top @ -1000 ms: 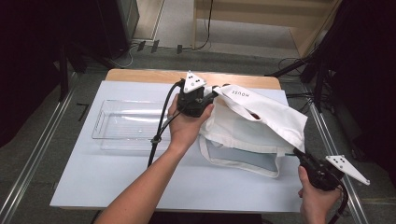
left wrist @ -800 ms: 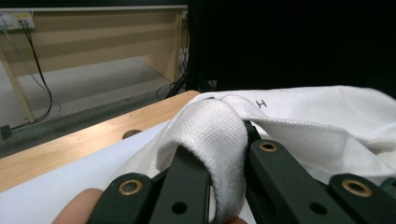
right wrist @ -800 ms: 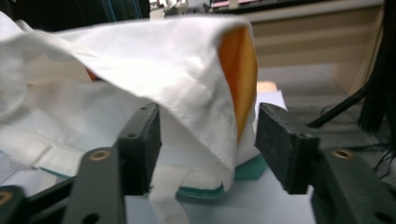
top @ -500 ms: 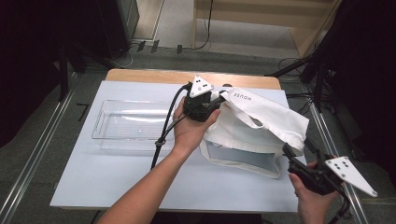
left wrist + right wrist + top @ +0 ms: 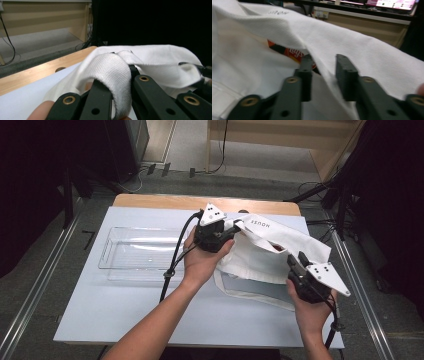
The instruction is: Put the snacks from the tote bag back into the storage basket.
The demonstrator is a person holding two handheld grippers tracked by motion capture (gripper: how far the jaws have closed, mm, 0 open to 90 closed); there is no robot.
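White tote bag (image 5: 270, 252) sits centre-right of the high view, mouth lifted. Left gripper (image 5: 120, 87) is clamped on its strap (image 5: 112, 72); right gripper (image 5: 322, 75) jaws narrowly parted astride the fabric edge. Snack packet (image 5: 294, 53) already inside; clear tray (image 5: 137, 255) left of bag looks empty, so nearly done

In the high view the person's left hand (image 5: 202, 262) covers most of the left gripper (image 5: 227, 234), so how its jaws stand cannot be read there. In the left gripper view the white woven cloth strap (image 5: 112, 75) wraps over the jaws and hides their tips. In the right gripper view the white cloth bag (image 5: 362, 50) hides all but a strip of an orange printed packet (image 5: 294, 53); its lettering is cut short and blurred.
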